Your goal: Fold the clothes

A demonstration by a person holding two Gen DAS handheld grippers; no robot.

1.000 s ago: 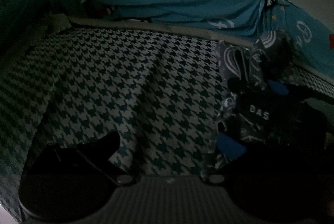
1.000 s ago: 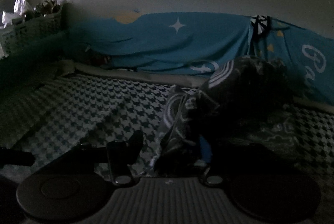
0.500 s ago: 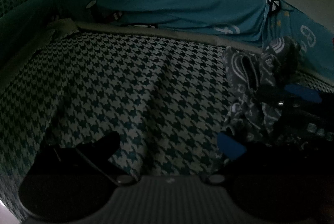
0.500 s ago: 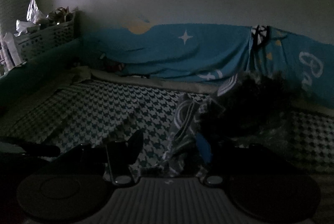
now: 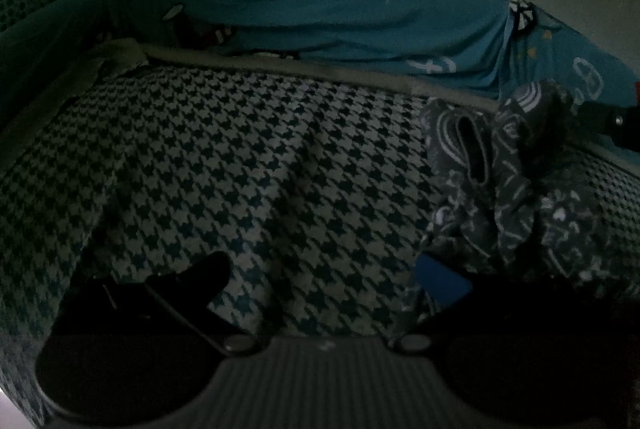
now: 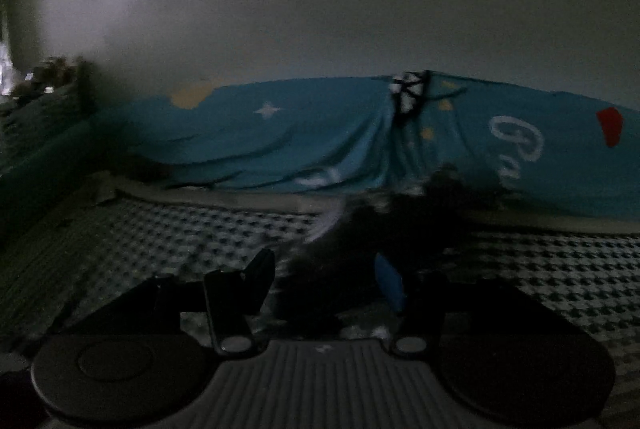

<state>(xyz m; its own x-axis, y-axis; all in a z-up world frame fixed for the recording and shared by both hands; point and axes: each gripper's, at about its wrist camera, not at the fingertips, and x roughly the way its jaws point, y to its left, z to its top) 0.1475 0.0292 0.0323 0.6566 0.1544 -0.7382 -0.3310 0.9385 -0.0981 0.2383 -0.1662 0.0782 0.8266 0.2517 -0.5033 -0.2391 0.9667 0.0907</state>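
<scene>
The left wrist camera sits low and close, looking down over the checked blue-and-white bed cover [image 5: 240, 165]. The right wrist camera looks flatter, toward the far grey wall [image 6: 320, 9]. Both see the blue star-printed sheet [image 5: 340, 17] [image 6: 280, 133] far behind.

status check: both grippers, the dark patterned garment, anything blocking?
Left gripper open over the houndstooth sheet, garment edge at its blue finger. Right gripper around bunched dark patterned garment; grip unclear, dark and blurred. Nothing blocking.
</scene>
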